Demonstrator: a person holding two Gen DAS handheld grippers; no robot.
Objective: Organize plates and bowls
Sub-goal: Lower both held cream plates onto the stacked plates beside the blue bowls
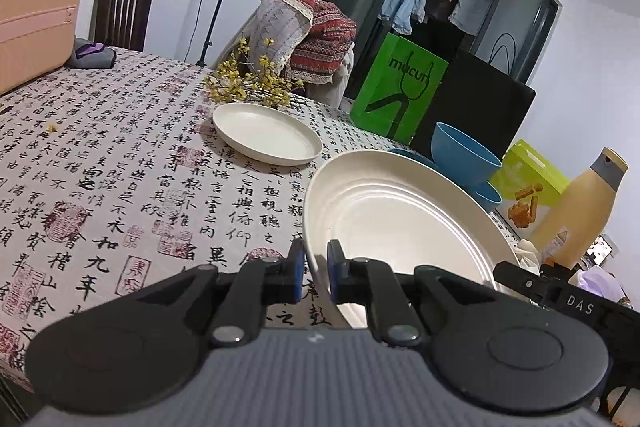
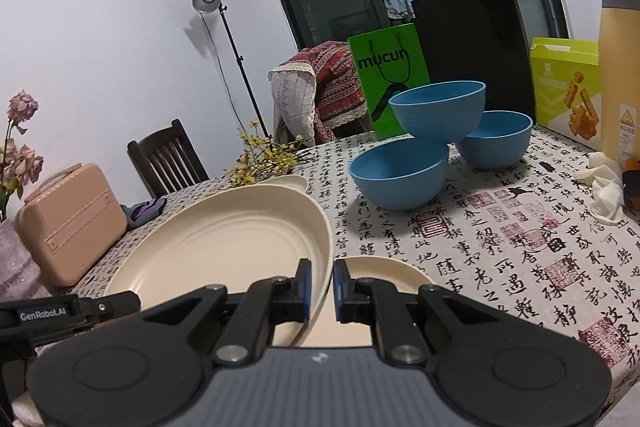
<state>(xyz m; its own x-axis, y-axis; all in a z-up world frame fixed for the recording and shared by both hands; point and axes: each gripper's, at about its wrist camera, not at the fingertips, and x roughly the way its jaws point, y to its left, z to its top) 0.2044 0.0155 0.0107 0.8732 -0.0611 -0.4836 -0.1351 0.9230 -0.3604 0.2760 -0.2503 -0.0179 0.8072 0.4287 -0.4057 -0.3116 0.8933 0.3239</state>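
A large cream plate (image 1: 400,219) (image 2: 224,251) hangs tilted above the patterned tablecloth, held at opposite rims. My left gripper (image 1: 316,259) is shut on its left rim and my right gripper (image 2: 321,281) is shut on its right rim. Just below, partly hidden by the right gripper, a smaller cream plate (image 2: 384,275) lies on the cloth. Another cream plate (image 1: 268,133) rests farther back by the yellow flowers. Three blue bowls stand behind the plates: one bowl (image 2: 438,111) sits on top of two others (image 2: 400,173) (image 2: 496,139).
A pink case (image 2: 72,223) stands at the table's left end near a dark chair (image 2: 168,159). At the far right are a tan bottle (image 2: 618,67), a green snack box (image 2: 564,87) and crumpled white cloth (image 2: 604,183). A green bag (image 2: 386,79) stands behind the bowls.
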